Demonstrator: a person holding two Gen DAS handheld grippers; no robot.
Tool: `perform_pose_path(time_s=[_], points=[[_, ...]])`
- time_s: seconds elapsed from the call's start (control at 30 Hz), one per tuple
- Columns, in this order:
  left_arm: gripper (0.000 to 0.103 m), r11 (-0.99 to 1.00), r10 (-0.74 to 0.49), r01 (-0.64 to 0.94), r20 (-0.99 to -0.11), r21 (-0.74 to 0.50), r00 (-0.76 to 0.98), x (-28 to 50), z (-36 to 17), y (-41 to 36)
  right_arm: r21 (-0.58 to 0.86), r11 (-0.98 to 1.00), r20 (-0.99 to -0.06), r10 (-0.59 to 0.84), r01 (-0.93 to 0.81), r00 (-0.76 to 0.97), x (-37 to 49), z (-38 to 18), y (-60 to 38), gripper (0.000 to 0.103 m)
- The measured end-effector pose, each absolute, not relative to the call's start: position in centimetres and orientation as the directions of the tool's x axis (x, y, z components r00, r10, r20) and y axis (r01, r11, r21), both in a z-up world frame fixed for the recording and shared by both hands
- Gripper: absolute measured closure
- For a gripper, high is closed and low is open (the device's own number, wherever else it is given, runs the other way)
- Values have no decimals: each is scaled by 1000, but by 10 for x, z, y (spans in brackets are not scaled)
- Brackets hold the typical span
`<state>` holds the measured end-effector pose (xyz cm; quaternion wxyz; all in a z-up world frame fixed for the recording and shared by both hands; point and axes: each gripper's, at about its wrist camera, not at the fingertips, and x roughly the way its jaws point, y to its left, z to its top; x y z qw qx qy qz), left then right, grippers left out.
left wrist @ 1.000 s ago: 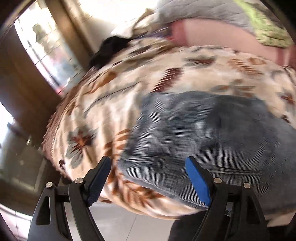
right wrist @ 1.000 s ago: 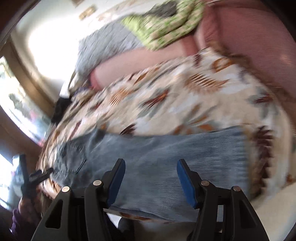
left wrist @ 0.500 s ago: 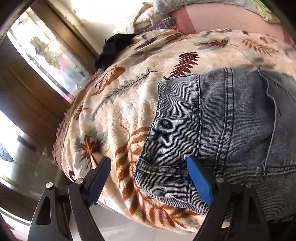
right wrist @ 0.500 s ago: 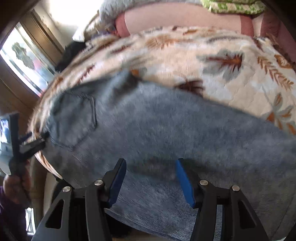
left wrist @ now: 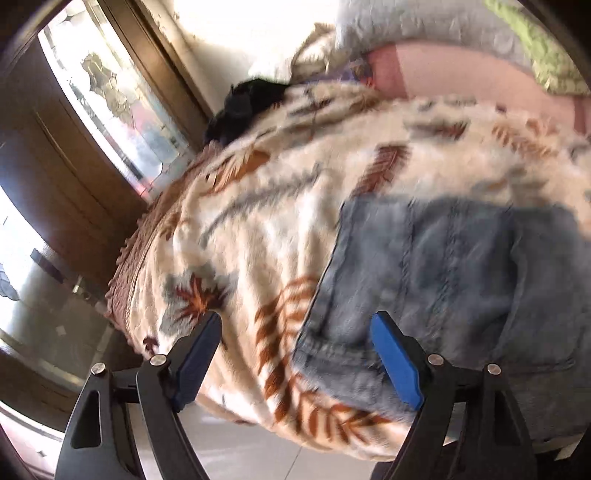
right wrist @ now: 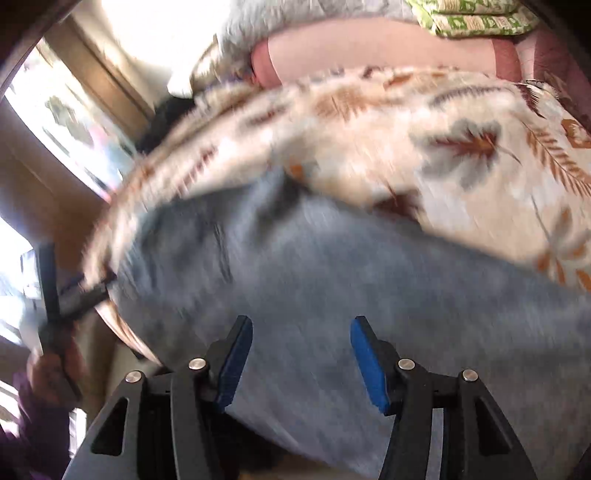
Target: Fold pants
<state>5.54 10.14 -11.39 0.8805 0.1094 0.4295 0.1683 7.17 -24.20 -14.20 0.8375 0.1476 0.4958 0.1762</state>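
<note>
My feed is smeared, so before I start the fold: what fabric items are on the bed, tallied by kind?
Jeans: 1, blue denim, lying flat
Leaf-print blanket: 1, under the jeans
Pink bolster: 1
Grey quilted bedding: 1
Green patterned cloth: 1
Black item at the far edge: 1, too blurred to name
Total: 6

pants (right wrist: 332,295): motion-blurred, cut off right and below | left tool (right wrist: 70,291): smeared, state unclear
</note>
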Motion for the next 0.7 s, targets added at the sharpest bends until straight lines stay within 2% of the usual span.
perform_pose_path(time_s=[0.1, 0.23, 0.37, 0.43, 0.53, 0.57, 0.7], points=[[19, 937, 340, -154, -707, 315, 620, 67, -102, 81, 462, 871, -739, 483, -168, 470, 98, -140, -231, 44], [19, 933, 341, -123, -725, 338, 598, 91, -122, 62, 555, 814, -690, 565, -170, 453, 133, -151, -207, 44], [19, 904, 419, -158, -755, 397, 504, 111, -157, 74, 547, 818, -696, 562, -176, 447, 149, -164, -188, 44], [17, 894, 441, -169, -754, 415, 486, 113, -169, 84, 499, 858, -746, 496, -121, 443, 157, -179, -188, 44], [13, 892, 441, -149, -750, 427, 493, 112, -169, 88, 518, 851, -730, 492, -86, 475, 153, -191, -210, 62], [13, 885, 452, -141, -746, 443, 489, 112, -168, 86, 505, 860, -736, 475, -76, 482, 151, -192, -216, 71], [13, 882, 462, -167, -742, 440, 485, 104, -151, 81, 472, 881, -755, 411, -10, 511, 127, -183, -253, 68]])
